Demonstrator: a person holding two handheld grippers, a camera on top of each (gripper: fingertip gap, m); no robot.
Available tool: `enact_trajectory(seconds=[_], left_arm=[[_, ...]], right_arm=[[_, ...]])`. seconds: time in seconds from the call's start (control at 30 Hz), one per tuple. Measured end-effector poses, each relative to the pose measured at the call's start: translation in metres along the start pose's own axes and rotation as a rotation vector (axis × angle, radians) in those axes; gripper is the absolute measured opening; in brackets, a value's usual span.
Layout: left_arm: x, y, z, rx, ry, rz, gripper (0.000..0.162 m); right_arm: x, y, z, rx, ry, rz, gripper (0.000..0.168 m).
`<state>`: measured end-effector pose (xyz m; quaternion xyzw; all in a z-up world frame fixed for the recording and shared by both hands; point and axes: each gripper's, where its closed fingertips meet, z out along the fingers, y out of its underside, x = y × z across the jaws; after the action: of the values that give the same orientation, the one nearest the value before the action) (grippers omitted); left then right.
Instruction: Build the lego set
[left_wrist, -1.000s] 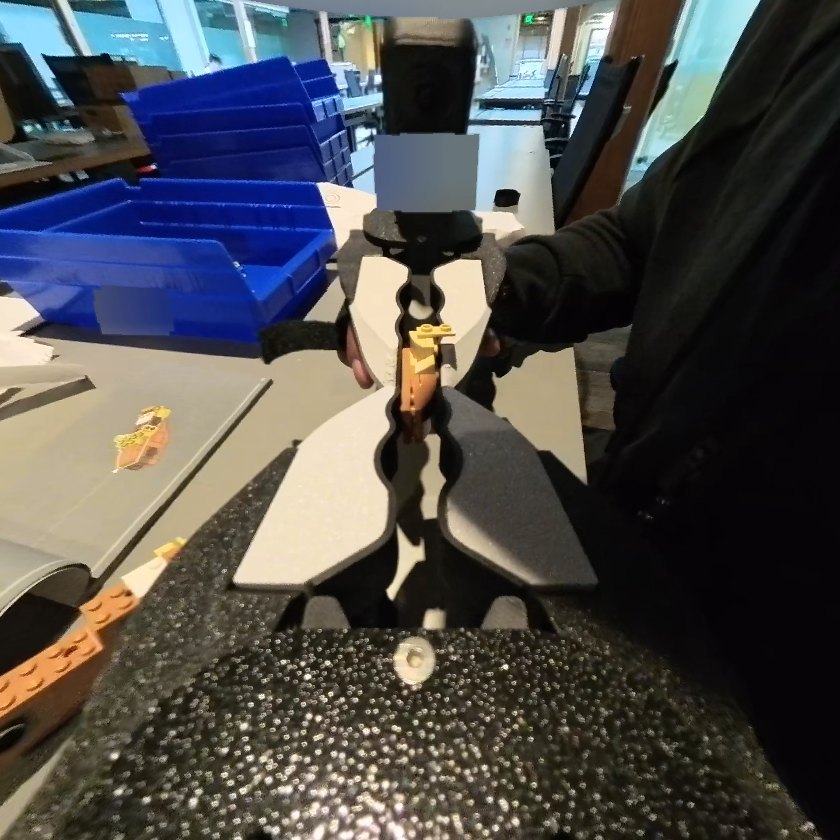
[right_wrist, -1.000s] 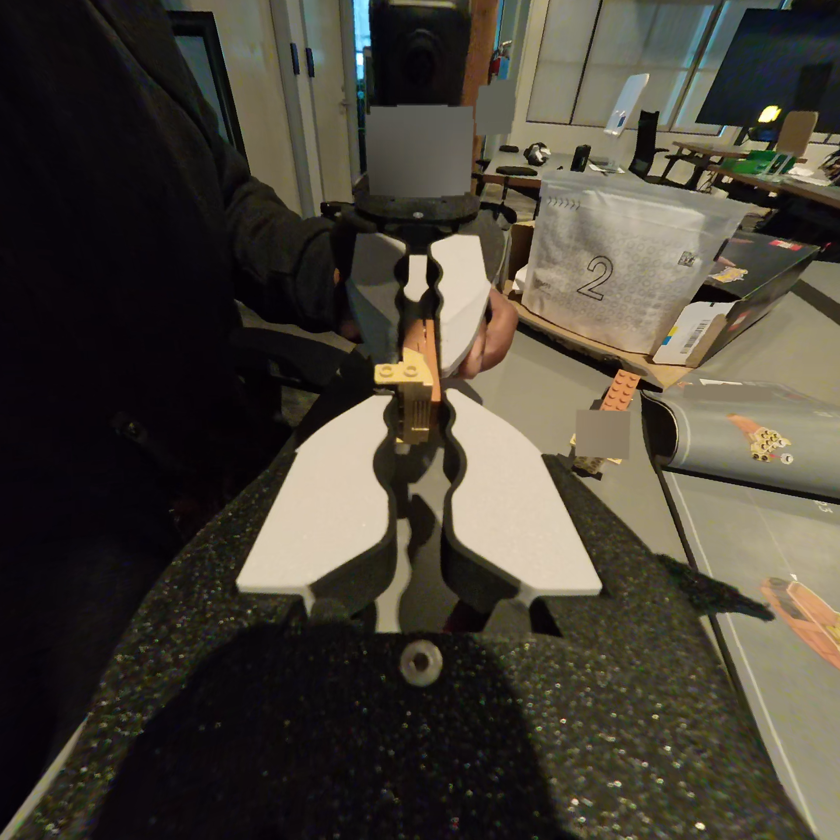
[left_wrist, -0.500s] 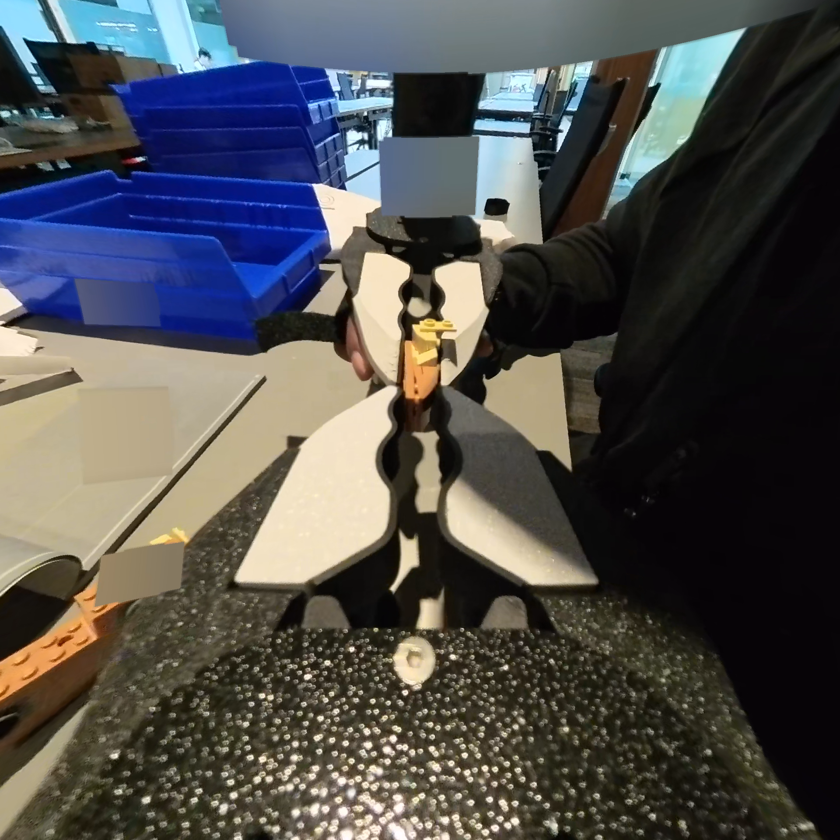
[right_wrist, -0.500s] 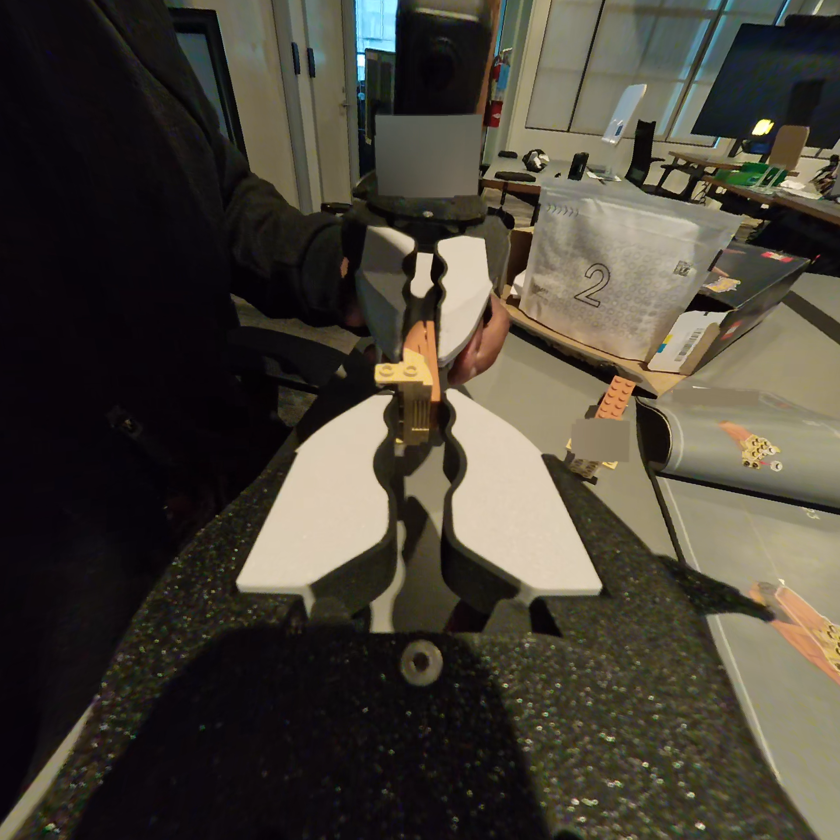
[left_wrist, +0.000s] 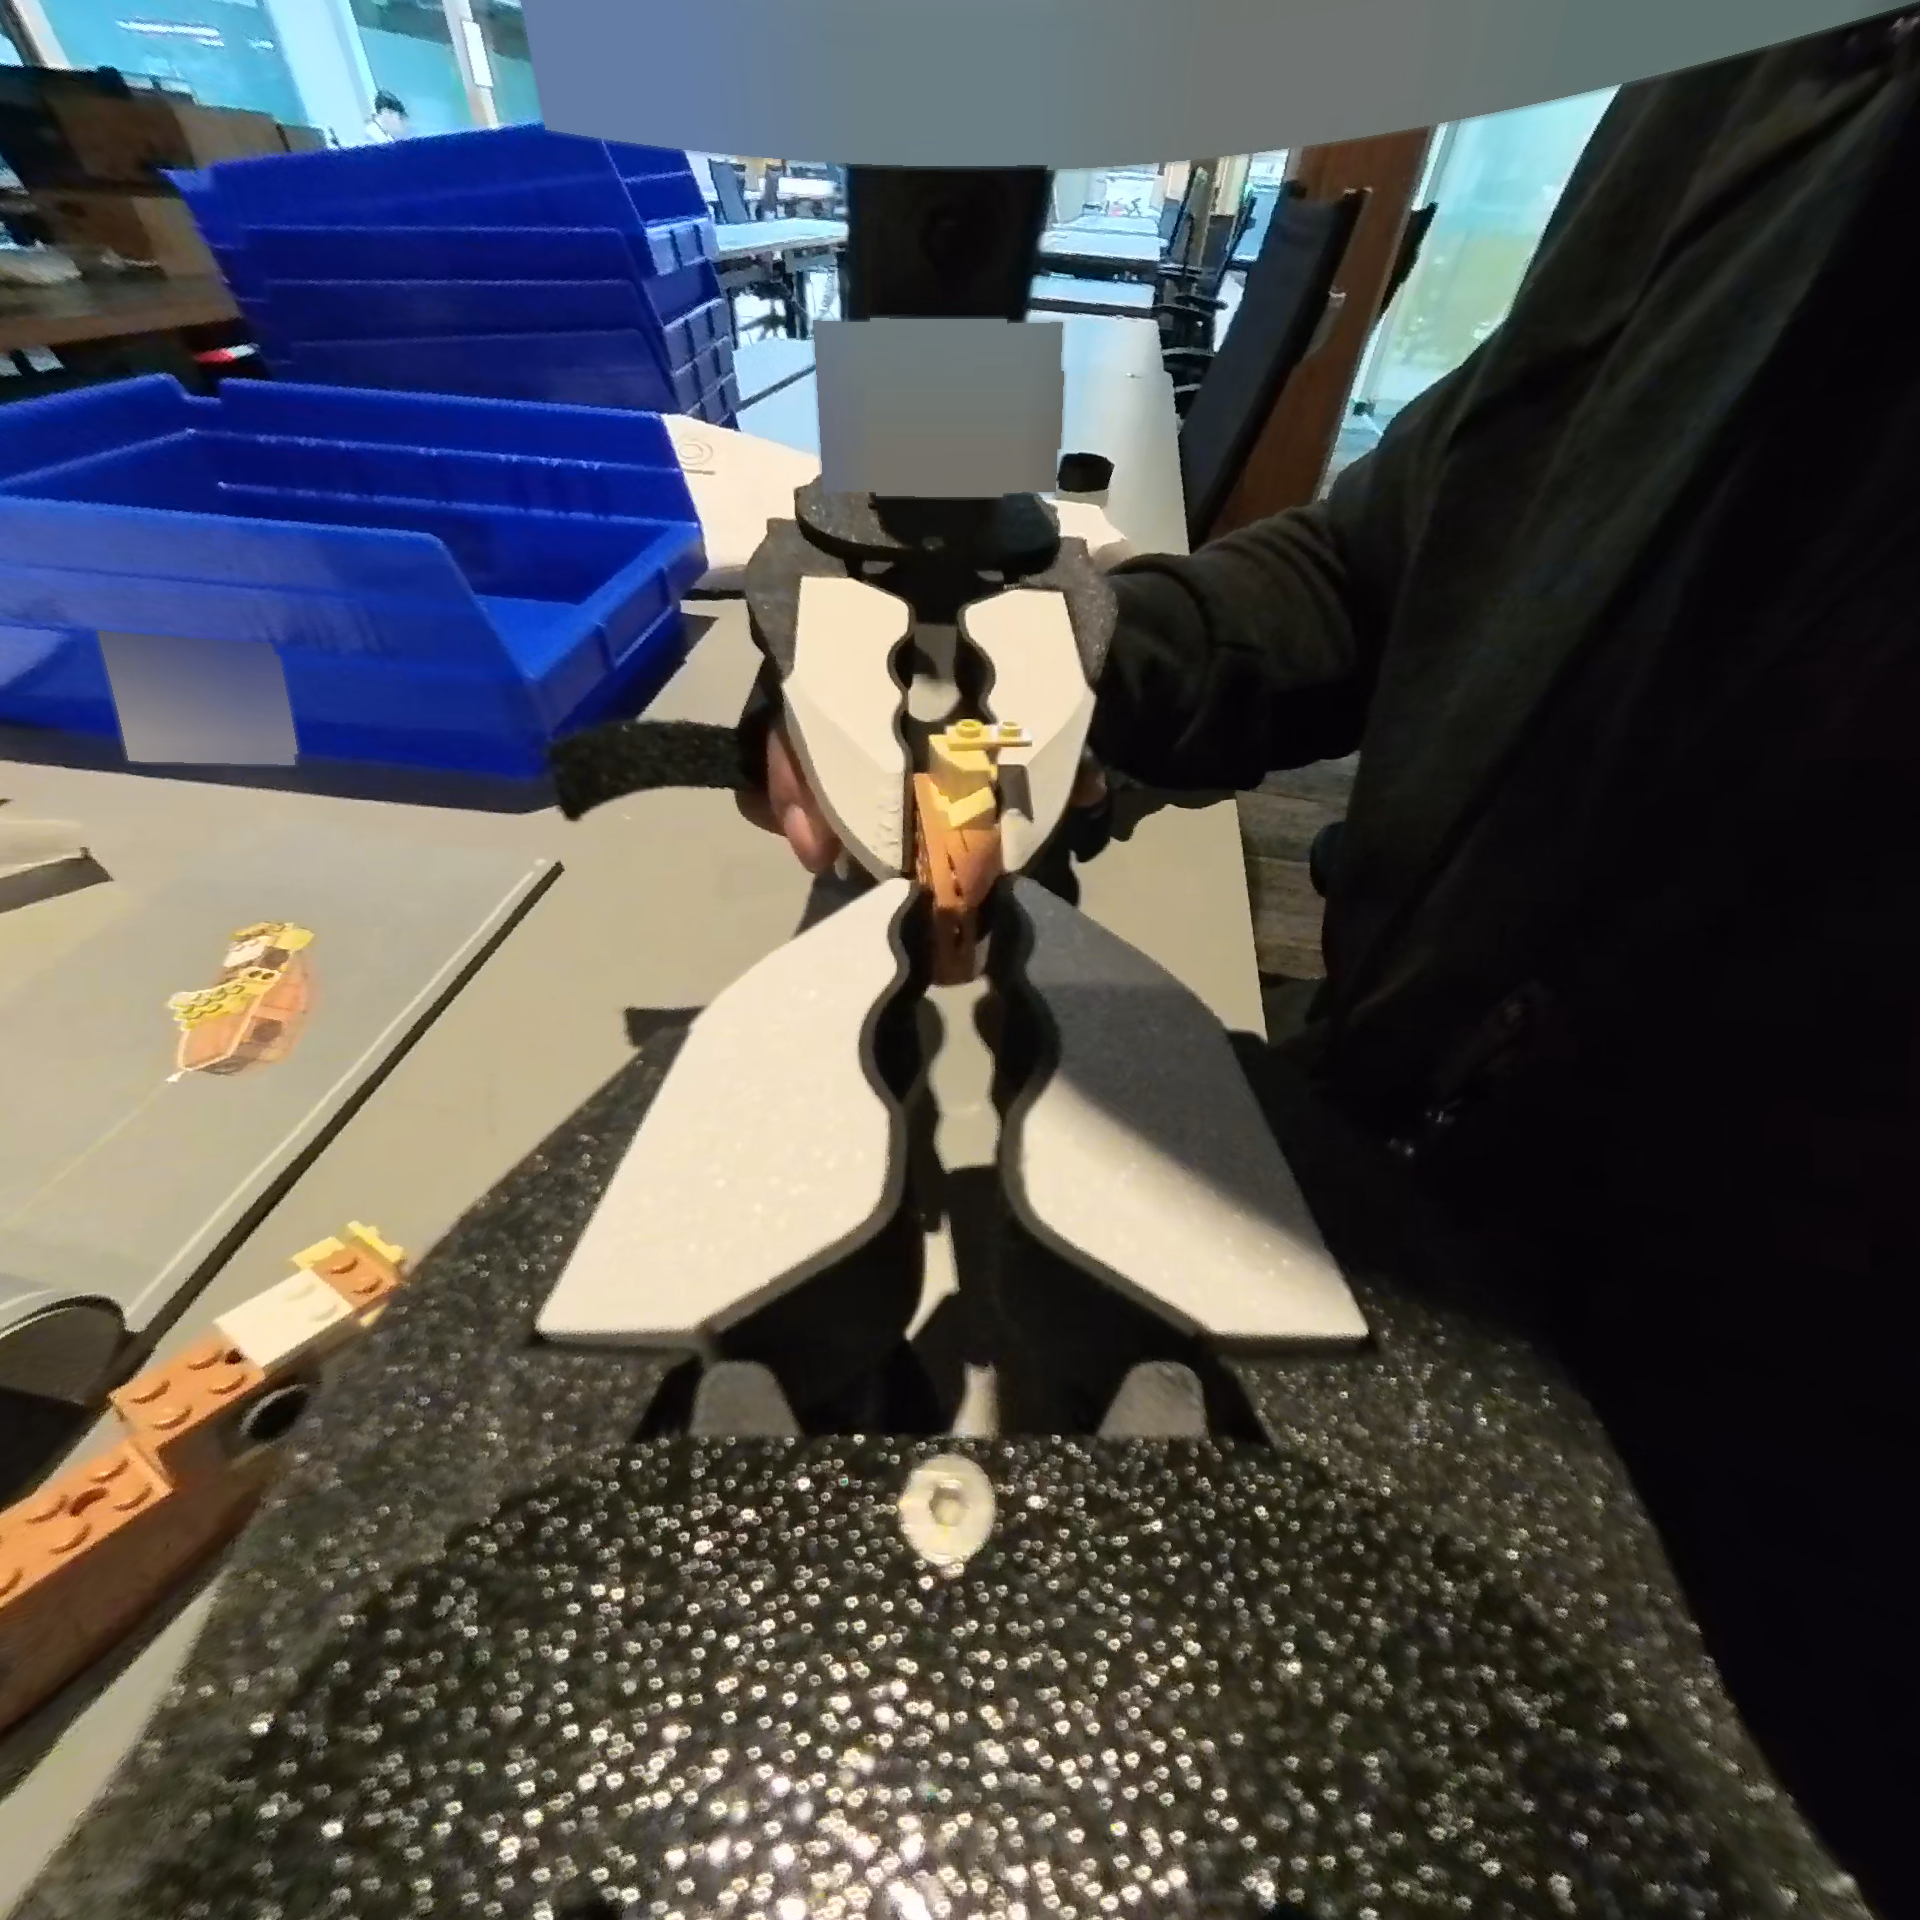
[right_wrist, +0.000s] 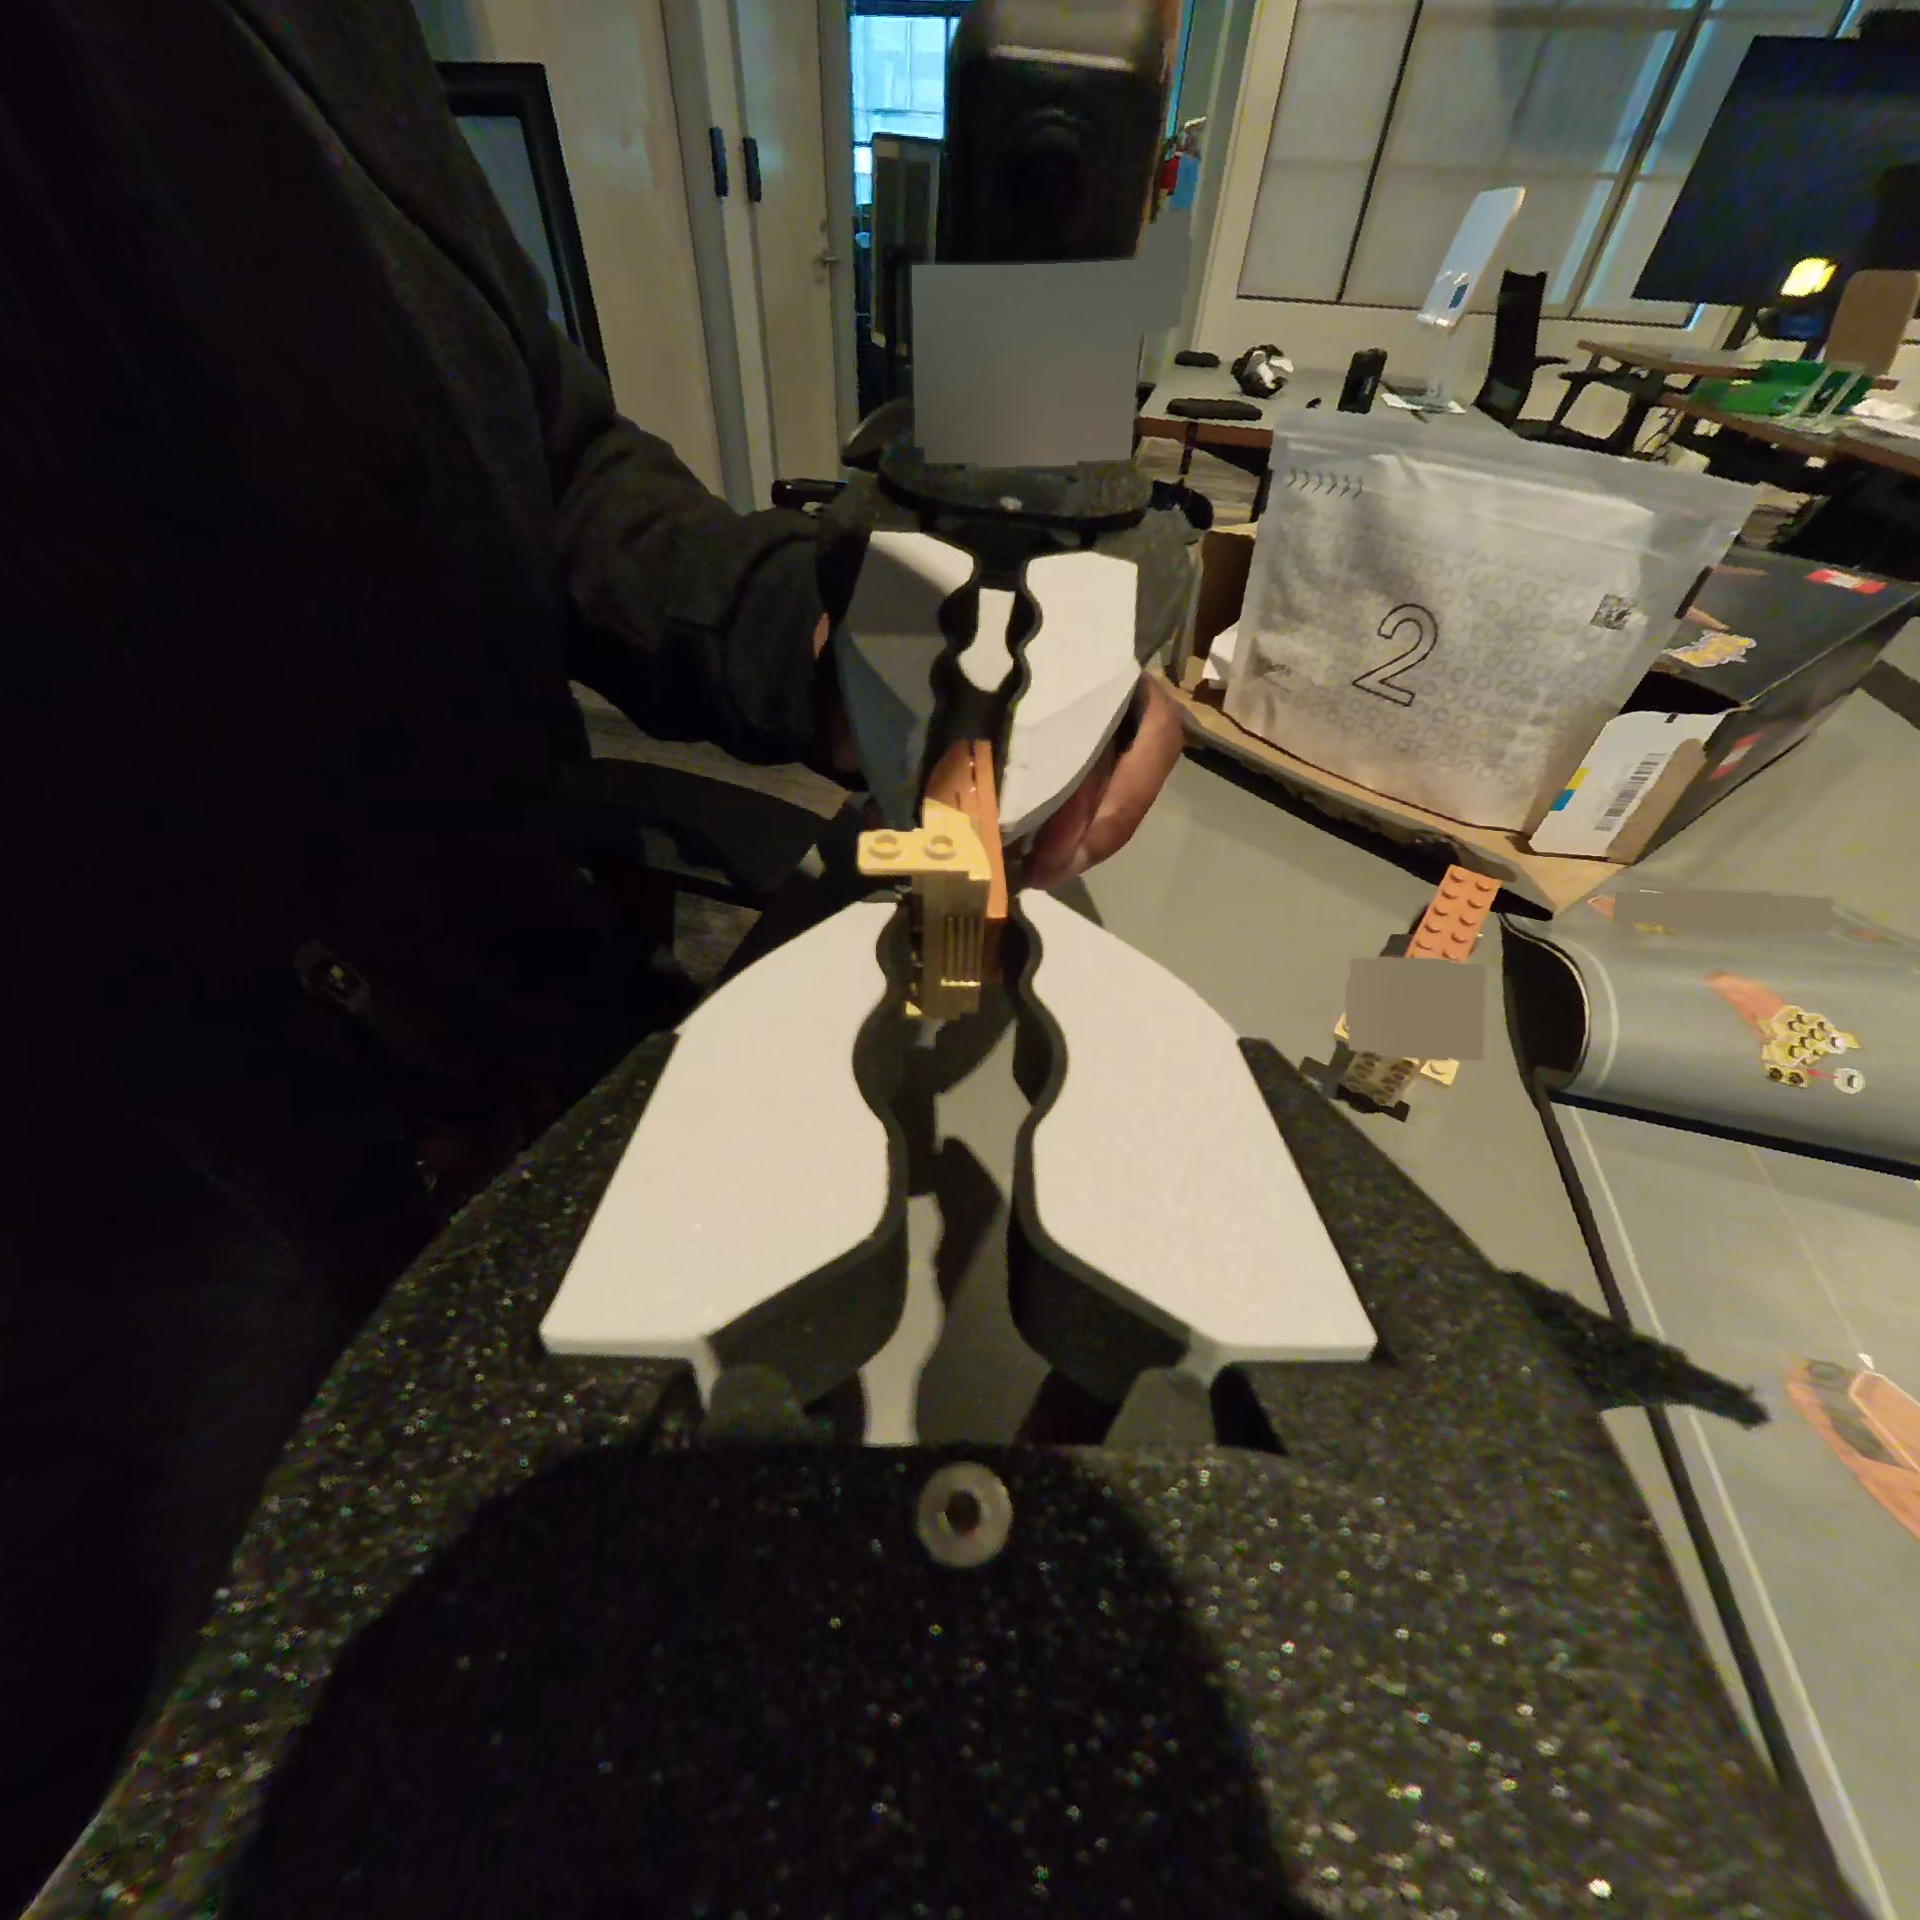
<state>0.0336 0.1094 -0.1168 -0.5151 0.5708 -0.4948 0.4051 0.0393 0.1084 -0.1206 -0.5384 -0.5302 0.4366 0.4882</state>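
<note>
Both grippers are held tip to tip above the grey table, facing each other. My left gripper (left_wrist: 951, 920) is shut on an orange lego piece (left_wrist: 948, 868). My right gripper (right_wrist: 956, 935) is shut on a tan lego piece (right_wrist: 948, 940) with a small studded plate on top. The two pieces touch and look joined. The tan piece (left_wrist: 966, 774) and the right gripper (left_wrist: 958, 831) show farther off in the left wrist view. The orange piece (right_wrist: 977, 816) and the left gripper (right_wrist: 968, 800) show farther off in the right wrist view. A hand grips each tool.
Blue bins (left_wrist: 364, 582) stand at the back left. An open instruction booklet (left_wrist: 260, 1091) lies on the table, with a brown and orange lego build (left_wrist: 156, 1434) beside it. A white numbered bag (right_wrist: 1455, 644), a black box (right_wrist: 1787, 655) and an orange plate (right_wrist: 1455, 909) stand at the right. A person in dark clothing is close behind.
Both grippers stay shut on the joined pieces. The pair has shifted slightly over the table, and the views have tilted a little.
</note>
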Motion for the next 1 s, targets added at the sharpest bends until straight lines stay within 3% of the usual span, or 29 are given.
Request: enact_trajectory(seconds=[0.4, 0.57, 0.7, 1.0], left_arm=[[-0.001, 0.004, 0.002, -0.018, -0.002, 0.013, 0.010], [-0.007, -0.001, 0.003, 0.021, -0.071, 0.008, 0.011], [-0.009, -0.005, 0.007, 0.046, -0.125, -0.005, 0.020], [-0.009, -0.008, 0.008, 0.090, -0.129, -0.003, 0.013]], right_arm=[[0.000, 0.003, -0.001, -0.009, -0.011, 0.010, 0.016], [0.006, 0.001, -0.003, 0.000, 0.024, 0.002, 0.016], [0.010, -0.001, -0.003, 0.003, 0.059, -0.010, 0.016], [0.008, 0.000, -0.002, -0.001, 0.049, 0.002, 0.017]])
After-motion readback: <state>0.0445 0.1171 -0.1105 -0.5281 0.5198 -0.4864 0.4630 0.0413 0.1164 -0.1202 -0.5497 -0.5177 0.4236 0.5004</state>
